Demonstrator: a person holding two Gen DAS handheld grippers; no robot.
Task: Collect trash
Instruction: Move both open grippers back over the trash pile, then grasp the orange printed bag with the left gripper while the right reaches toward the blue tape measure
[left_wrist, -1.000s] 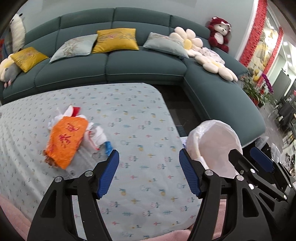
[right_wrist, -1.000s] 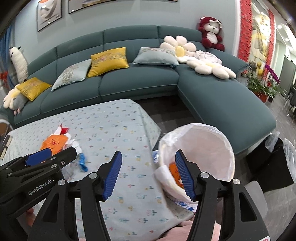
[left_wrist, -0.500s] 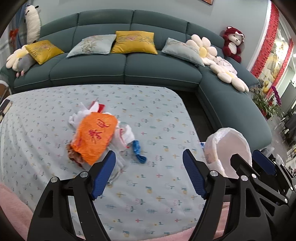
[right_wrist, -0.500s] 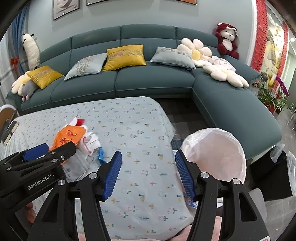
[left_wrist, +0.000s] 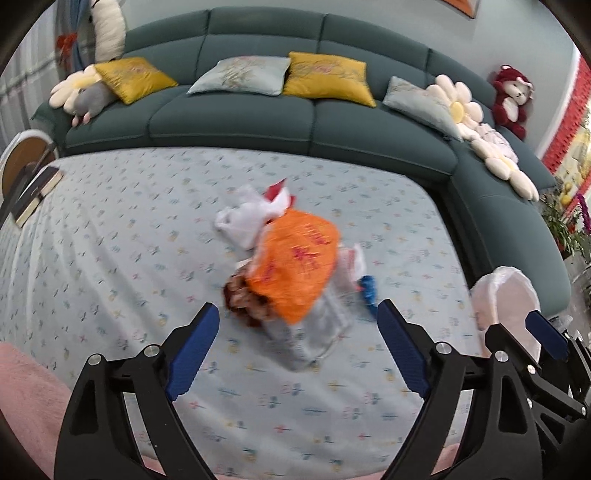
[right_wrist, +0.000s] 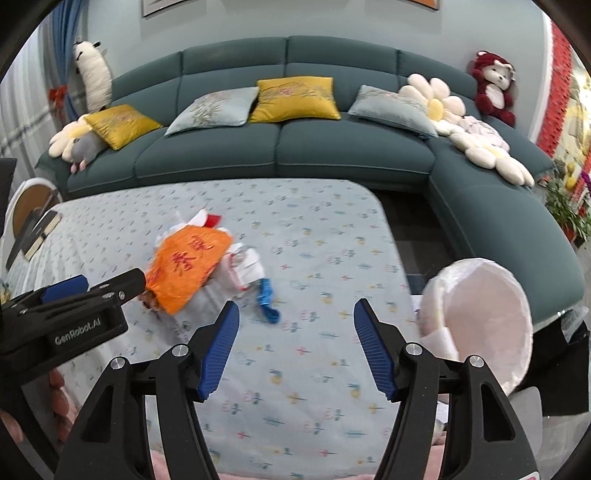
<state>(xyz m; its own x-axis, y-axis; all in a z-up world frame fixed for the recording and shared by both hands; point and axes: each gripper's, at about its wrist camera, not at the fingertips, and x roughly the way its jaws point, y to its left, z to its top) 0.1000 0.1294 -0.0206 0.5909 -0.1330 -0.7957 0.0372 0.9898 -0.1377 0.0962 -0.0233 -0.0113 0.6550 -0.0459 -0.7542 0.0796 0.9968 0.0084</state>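
A pile of trash lies on the patterned tablecloth (left_wrist: 110, 258): an orange bag (left_wrist: 295, 266) on top, white wrappers (left_wrist: 247, 218), a clear plastic bag (left_wrist: 314, 328) and a blue scrap (left_wrist: 367, 290). My left gripper (left_wrist: 295, 350) is open and empty, just short of the pile. My right gripper (right_wrist: 295, 347) is open and empty over the cloth (right_wrist: 314, 369), right of the orange bag (right_wrist: 188, 266) and near the blue scrap (right_wrist: 267, 304). A white-lined trash bin (right_wrist: 484, 321) stands off the table's right edge; it also shows in the left wrist view (left_wrist: 506, 299).
A dark green corner sofa (left_wrist: 240, 122) with yellow and grey cushions and plush toys runs behind and to the right of the table. Books (left_wrist: 35, 192) lie at the table's far left edge. Dark floor (right_wrist: 417, 229) separates table and sofa.
Both grippers have swung left, away from the bin and toward the trash pile. The pile now sits centred ahead of the left gripper. Both grippers stayed open.
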